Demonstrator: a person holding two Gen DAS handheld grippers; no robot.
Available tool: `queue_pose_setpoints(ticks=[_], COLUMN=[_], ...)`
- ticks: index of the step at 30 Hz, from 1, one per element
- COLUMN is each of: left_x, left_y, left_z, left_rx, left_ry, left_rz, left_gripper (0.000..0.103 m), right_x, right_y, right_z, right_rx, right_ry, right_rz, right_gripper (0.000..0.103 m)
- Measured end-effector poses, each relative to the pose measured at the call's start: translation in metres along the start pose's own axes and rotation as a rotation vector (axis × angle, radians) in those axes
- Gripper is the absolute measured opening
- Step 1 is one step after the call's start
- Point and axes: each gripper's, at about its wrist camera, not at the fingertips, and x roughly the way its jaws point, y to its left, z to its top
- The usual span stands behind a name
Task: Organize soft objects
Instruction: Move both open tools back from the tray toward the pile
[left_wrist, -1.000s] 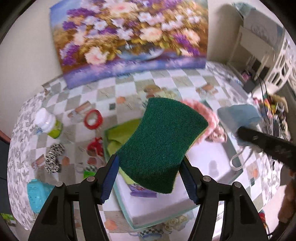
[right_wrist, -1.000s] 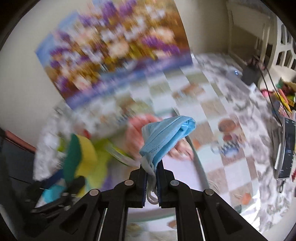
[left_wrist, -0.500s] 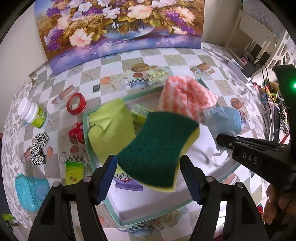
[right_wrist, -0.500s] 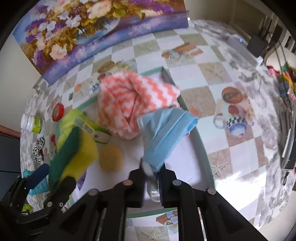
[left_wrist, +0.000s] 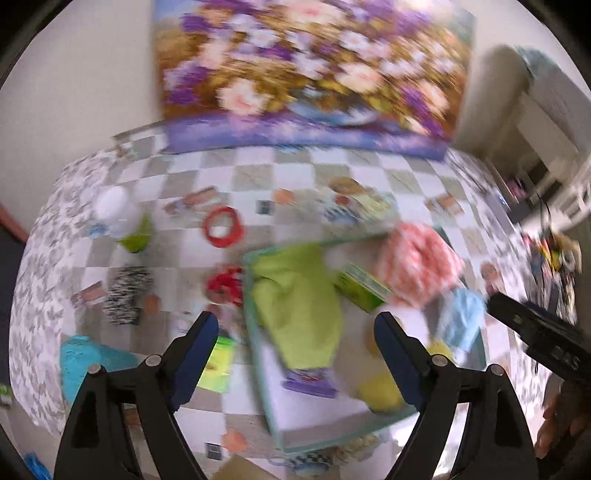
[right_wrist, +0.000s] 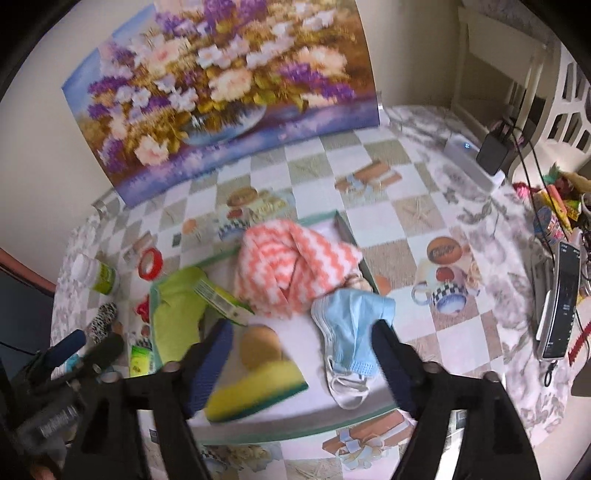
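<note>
A teal-rimmed white tray (left_wrist: 258, 354) (right_wrist: 295, 428) holds the soft things. The yellow-and-green sponge (right_wrist: 258, 384) (left_wrist: 380, 391) lies loose near its front edge. The blue face mask (right_wrist: 351, 321) (left_wrist: 461, 321) rests on the tray floor by its right wall. An orange-and-white chevron cloth (right_wrist: 295, 266) (left_wrist: 421, 266), a lime cloth (left_wrist: 299, 302) (right_wrist: 177, 314) and a round tan sponge (right_wrist: 258, 343) lie there too. My left gripper (left_wrist: 295, 321) hangs above the tray, jaws opening, nothing between them. My right gripper (right_wrist: 301, 328) is opening too; the mask lies free beside its right finger.
A green carton (left_wrist: 362, 288) lies in the tray. Left of it on the checked tablecloth are a red tape ring (left_wrist: 223, 230), a white bottle (left_wrist: 118, 218), a zebra-striped item (left_wrist: 125, 291) and a teal box (left_wrist: 81, 362). A flower painting (right_wrist: 221, 92) leans at the back; a phone (right_wrist: 561, 302) lies far right.
The left gripper let go of the sponge, which now lies in the tray, and drew back upward. The right gripper opened wide and the mask dropped into the tray.
</note>
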Motion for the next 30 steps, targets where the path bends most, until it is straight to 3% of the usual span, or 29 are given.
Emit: queue_pose_setpoints(ticks=[2,5,14,20,30], left_x=[-0.006,-0.015,-0.026,-0.025,-0.021], left_y=[0.024,0.061,0.161,0.204,0.233], left_z=[0.004,0.008,0.001,-0.007,-0.016], left_rx=[-0.056,-0.137,-0.347,-0.420,-0.429], left_ry=[-0.025,-0.057,-0.079,-0.062,-0.048], left_rz=[0.032,0.080,0.209,0.245,0.264], left_gripper=[0.087,0.096,0.097,0.097,0.097], right_x=[0.000,0.002,0.014,0.026,0.052], right_y=[0.001,0.001,0.029,0.076,0.161], right_z=[0.000,0.000,0.000,-0.007,-0.034], right_rx=[0.004,0.006,-0.037,-0.091,-0.218], right_ry=[-0.009,-0.008,0.012,0.032,0.089], right_rz=[-0.008,-0.028,-0.003,0.070,0.147], right_gripper=[0.103,0.103,0.103,0.103,0.103])
